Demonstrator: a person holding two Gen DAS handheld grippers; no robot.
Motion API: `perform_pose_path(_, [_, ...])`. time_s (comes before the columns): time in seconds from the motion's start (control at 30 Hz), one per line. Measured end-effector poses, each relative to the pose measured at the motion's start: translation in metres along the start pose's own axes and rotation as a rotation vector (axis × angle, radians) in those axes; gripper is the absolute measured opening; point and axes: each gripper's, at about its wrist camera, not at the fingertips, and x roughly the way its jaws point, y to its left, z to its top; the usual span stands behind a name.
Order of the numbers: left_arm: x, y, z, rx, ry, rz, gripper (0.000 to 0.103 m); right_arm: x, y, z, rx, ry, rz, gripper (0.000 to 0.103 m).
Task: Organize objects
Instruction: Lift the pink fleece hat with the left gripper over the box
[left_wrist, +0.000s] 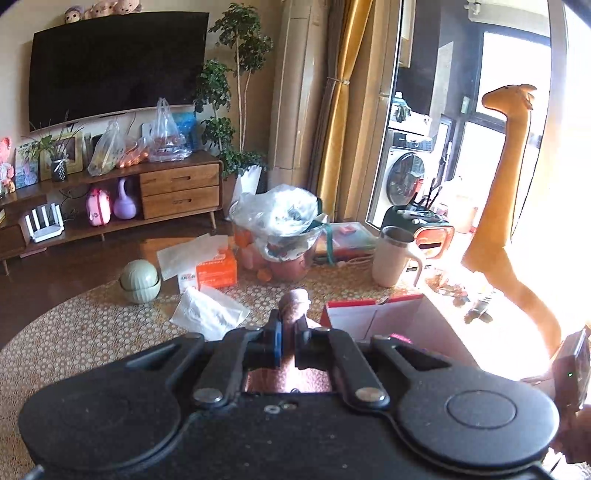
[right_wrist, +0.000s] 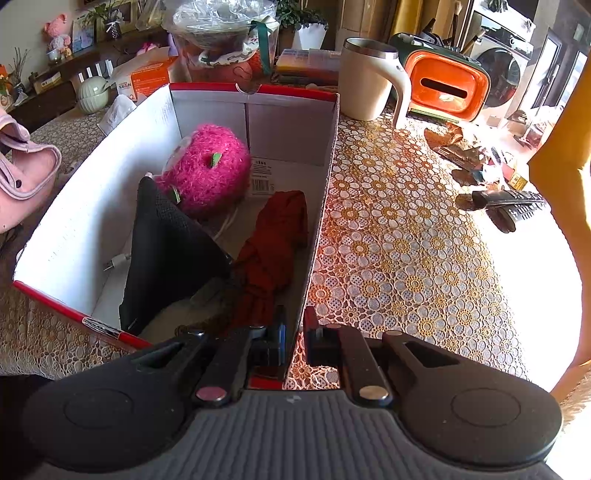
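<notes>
- Lace-patterned cloth (right_wrist: 399, 236) with gold flowers covers my work table; a TV console and a dark screen stand against the far wall.
- My left gripper (left_wrist: 289, 334) is raised above the table, jaws clamped on a small brownish-pink object (left_wrist: 294, 301). Its rounded top protrudes above the fingers; I cannot tell what it is.
- My right gripper (right_wrist: 294, 332) pinches the right-hand wall of the cardboard box (right_wrist: 92, 206), one finger inside and one outside.
- Box: white interior, red rim, top open, resting on the cloth.
- Box contents, far end: fuzzy magenta ball (right_wrist: 207, 171) with small green tabs.
- Box contents, near left: black mesh pouch (right_wrist: 166, 254), tilted; a white cable (right_wrist: 118, 261) lies beside it.
- Box contents, near right: folded rust-red fabric (right_wrist: 271, 254), against the gripped wall.
- Beyond the box: cream mug (right_wrist: 365, 79) with handle, orange tissue holder (right_wrist: 445, 85), clear bowl (right_wrist: 225, 40) covered in plastic wrap.
- Green ribbed jar (left_wrist: 140, 280) and orange tissue pack (left_wrist: 216, 272) sit left of the bowl.
</notes>
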Motion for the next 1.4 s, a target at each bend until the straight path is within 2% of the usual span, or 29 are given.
perform_pose_path(0.23, [0.007, -0.052, 0.031, 0.09, -0.034, -0.095, 0.003, 0.0, -0.001, 0.0, -0.005, -0.001, 0.006, 0.011])
perform_pose_path(0.43, [0.026, -0.095, 0.039, 0.132, -0.033, -0.182, 0.003, 0.0, -0.001, -0.001, -0.006, -0.003, 0.013, 0.011])
perform_pose_path(0.8, [0.076, -0.156, 0.026, 0.177, 0.024, -0.325, 0.003, 0.001, -0.004, 0.0, -0.012, -0.003, 0.025, 0.011])
perform_pose_path(1.0, [0.107, -0.165, 0.004, 0.201, 0.095, -0.328, 0.003, 0.002, -0.005, 0.0, -0.014, -0.005, 0.034, 0.011])
perform_pose_path(1.4, [0.16, -0.16, -0.049, 0.237, 0.288, -0.275, 0.003, 0.003, -0.007, 0.0, -0.012, -0.008, 0.043, 0.012])
